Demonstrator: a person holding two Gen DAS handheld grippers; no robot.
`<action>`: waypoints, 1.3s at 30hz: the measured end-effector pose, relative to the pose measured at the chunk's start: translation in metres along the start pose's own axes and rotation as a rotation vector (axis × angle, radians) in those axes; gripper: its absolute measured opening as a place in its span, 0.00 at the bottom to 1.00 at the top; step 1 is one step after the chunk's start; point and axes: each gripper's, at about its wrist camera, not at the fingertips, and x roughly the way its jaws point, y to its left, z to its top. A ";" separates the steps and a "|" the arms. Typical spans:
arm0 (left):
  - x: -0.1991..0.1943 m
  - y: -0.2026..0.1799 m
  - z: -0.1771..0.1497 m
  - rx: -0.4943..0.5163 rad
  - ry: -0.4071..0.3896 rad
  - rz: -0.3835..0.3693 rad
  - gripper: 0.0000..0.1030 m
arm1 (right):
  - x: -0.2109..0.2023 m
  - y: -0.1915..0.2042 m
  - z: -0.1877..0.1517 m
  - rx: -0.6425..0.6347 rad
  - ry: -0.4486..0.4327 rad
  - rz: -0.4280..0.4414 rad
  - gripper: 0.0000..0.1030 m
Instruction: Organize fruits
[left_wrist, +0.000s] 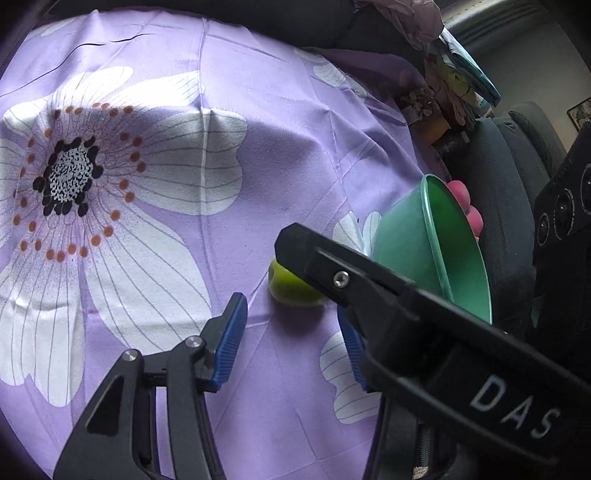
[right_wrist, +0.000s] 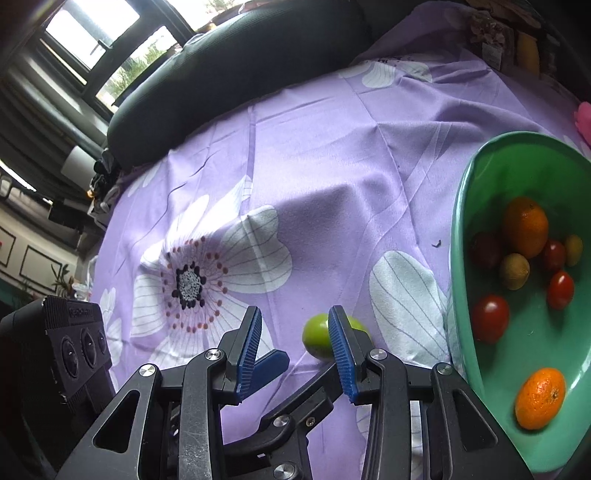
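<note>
One fruit remains outside the green bowl (right_wrist: 465, 229): a small green fruit (right_wrist: 316, 338), possibly a lime, lying on the purple floral cloth (right_wrist: 332, 177) just beside the bowl's outer wall. The bowl already holds oranges and small red and yellowish fruits.

Your right gripper (right_wrist: 295, 343) has its blue pads apart with nothing between them. The fruit lies just beyond its fingertips, partly hidden behind the right-hand pad (right_wrist: 341, 347), so it sits off-centre toward the bowl side.

Your left gripper (left_wrist: 291, 343) is also parted and empty; the fruit lies ahead of it, under the right gripper's finger.

Judgement: the right gripper is nearer. Shift it toward the bowl to centre the fruit between the pads
</note>
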 end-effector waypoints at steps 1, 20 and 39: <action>0.002 0.001 0.000 -0.009 0.001 0.003 0.48 | 0.002 0.000 0.000 -0.002 0.008 0.001 0.40; 0.001 0.006 0.003 -0.024 0.016 -0.013 0.42 | -0.001 -0.008 -0.002 0.062 0.031 0.078 0.40; 0.013 -0.012 0.005 -0.077 -0.077 0.007 0.35 | -0.046 -0.029 -0.001 0.136 -0.132 0.161 0.40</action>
